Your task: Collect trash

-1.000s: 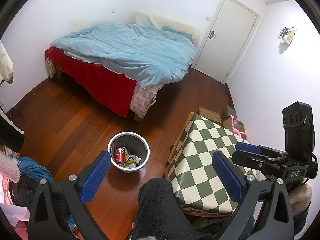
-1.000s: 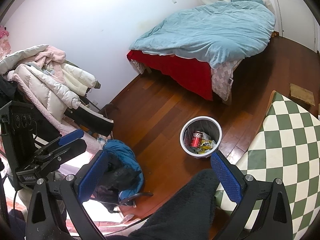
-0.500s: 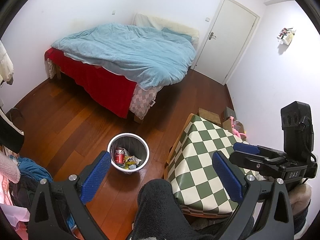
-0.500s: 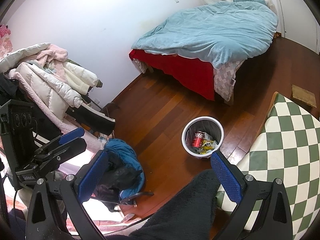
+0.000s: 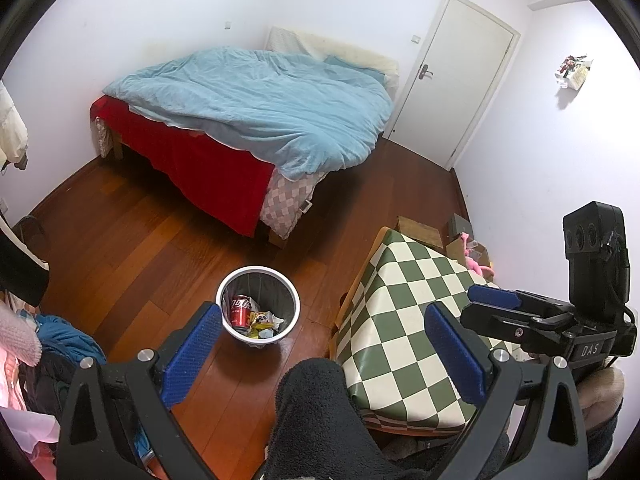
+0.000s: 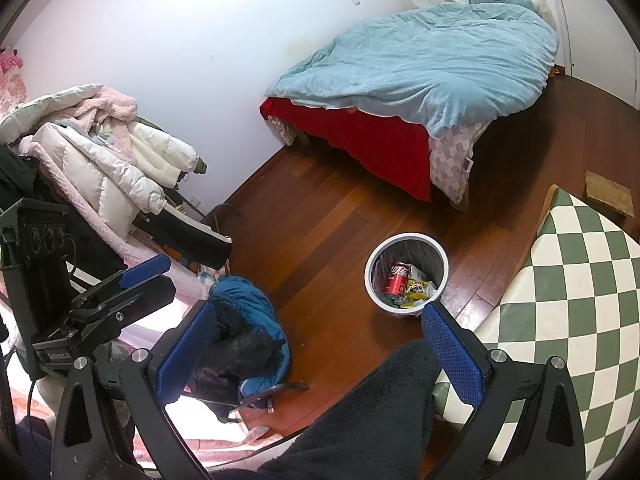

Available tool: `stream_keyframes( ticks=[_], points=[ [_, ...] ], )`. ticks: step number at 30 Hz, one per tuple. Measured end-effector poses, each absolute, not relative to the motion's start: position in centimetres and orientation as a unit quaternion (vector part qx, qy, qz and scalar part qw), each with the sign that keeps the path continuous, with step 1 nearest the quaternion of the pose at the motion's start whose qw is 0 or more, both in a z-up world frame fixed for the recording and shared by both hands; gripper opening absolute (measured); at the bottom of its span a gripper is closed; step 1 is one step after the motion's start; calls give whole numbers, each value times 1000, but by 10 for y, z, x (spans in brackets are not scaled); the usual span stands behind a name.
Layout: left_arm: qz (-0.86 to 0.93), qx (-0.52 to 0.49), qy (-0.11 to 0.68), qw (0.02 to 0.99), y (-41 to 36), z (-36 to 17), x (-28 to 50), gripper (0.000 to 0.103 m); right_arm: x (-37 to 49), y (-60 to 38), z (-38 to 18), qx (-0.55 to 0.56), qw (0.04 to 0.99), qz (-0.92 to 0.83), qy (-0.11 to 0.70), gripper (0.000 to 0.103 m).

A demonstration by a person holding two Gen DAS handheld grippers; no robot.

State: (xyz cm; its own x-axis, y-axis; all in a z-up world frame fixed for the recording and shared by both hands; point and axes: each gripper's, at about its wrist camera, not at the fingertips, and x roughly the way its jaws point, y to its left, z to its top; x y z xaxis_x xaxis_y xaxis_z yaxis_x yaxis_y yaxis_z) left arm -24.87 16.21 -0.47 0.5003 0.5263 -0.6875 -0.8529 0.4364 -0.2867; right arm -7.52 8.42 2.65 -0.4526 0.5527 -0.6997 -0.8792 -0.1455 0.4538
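Both the left tool (image 5: 318, 342) and right tool (image 6: 316, 346) remain spread and empty; nothing has changed. The red soda can (image 5: 241, 311) lies inside the white round wastebasket (image 5: 294, 296), left of the green-checked tabletop (image 5: 404, 320); collection looks complete.

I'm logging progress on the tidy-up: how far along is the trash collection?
Done: a red can and wrappers lie in the white bin. In hand: nothing; the left gripper and right gripper are both open and empty. Left: no loose trash shows on the checkered table or the floor.
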Motion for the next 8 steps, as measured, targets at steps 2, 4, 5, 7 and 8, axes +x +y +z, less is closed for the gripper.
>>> stream_keyframes(
  ticks=[2,4,5,7,8],
  points=[
    [427,-314,260,807,162,-4,-247,103,-75,83,26,-188,487,734,434,103],
    [427,-314,259,807,161,-5,-249,103,-74,82,26,-188,485,735,435,103],
    [427,-314,259,808,162,-4,-247,103,-74,80,26,-189,483,736,435,103],
    [426,-315,259,808,162,-5,-248,103,-73,79,26,-189,482,737,435,103],
    [426,-315,259,808,162,-4,-248,103,-74,79,26,-190,482,737,435,103]
  ],
)
